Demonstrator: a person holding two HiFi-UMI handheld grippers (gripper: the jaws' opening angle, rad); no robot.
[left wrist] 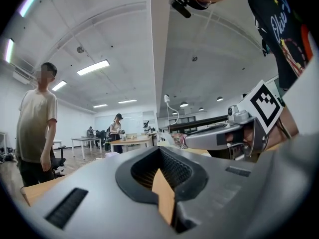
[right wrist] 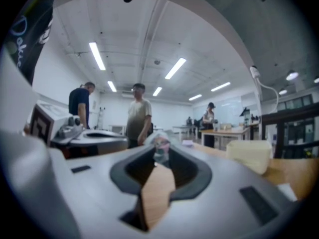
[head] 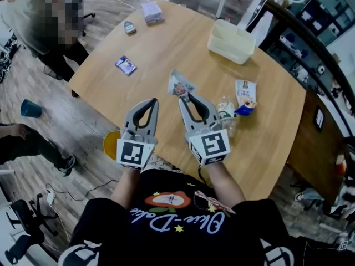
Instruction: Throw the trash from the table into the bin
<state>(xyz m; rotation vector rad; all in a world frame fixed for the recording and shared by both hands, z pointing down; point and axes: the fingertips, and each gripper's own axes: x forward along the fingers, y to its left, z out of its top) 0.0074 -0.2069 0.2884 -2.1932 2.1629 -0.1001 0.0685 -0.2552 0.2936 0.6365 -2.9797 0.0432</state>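
Note:
My right gripper (head: pixel 182 97) is shut on a crumpled pale wrapper (head: pixel 179 85) with a printed picture, held just over the wooden table (head: pixel 166 43) near its middle. The wrapper (right wrist: pixel 161 146) pokes out between the jaw tips in the right gripper view. My left gripper (head: pixel 153 101) hovers beside it on the left, over the table's near edge, with its tips together and nothing in them. On the table lie more trash: a snack packet (head: pixel 245 96), a crushed clear cup (head: pixel 226 114), and a blue packet (head: pixel 126 65).
A white tub (head: pixel 232 41) stands at the far right of the table, a purple pack (head: pixel 152 12) and a small tin (head: pixel 130 27) at the far end. A yellow object (head: pixel 111 144) shows below the near edge. A person (head: pixel 50 21) stands at the far left corner.

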